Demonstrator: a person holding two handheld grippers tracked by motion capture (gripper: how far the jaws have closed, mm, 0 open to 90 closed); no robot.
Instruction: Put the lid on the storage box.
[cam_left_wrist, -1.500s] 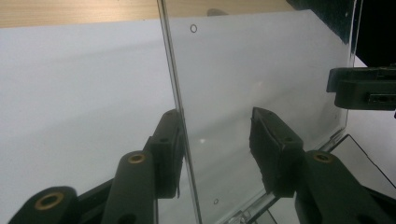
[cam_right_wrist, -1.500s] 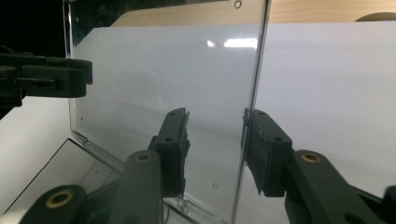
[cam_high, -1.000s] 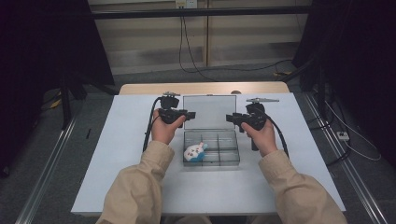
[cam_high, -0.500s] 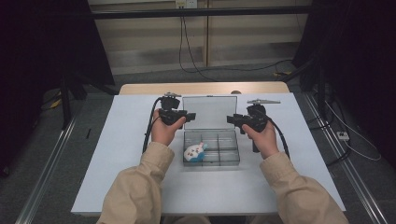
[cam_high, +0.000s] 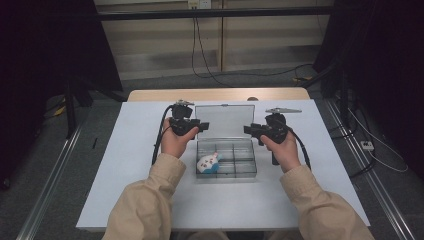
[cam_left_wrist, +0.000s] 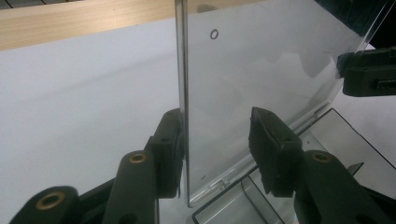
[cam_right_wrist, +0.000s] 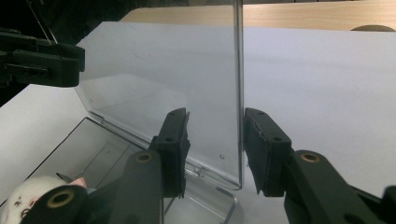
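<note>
Two grippers flank clear box w/ lid standing upright. Left gripper part open, lid's side edge btwn jaws, one pad touching, other apart; no firm grip. Right gripper likewise part open astride opposite edge, pads not clearly pressing. Toy in compartment below, near left gripper. To close well: move both sides together, lower lid evenly, keep jaws clear of hinge, avoid twisting thin plastic

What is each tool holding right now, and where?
Nothing is clamped. Each tool straddles a side edge of the upright lid, jaws open.
</note>
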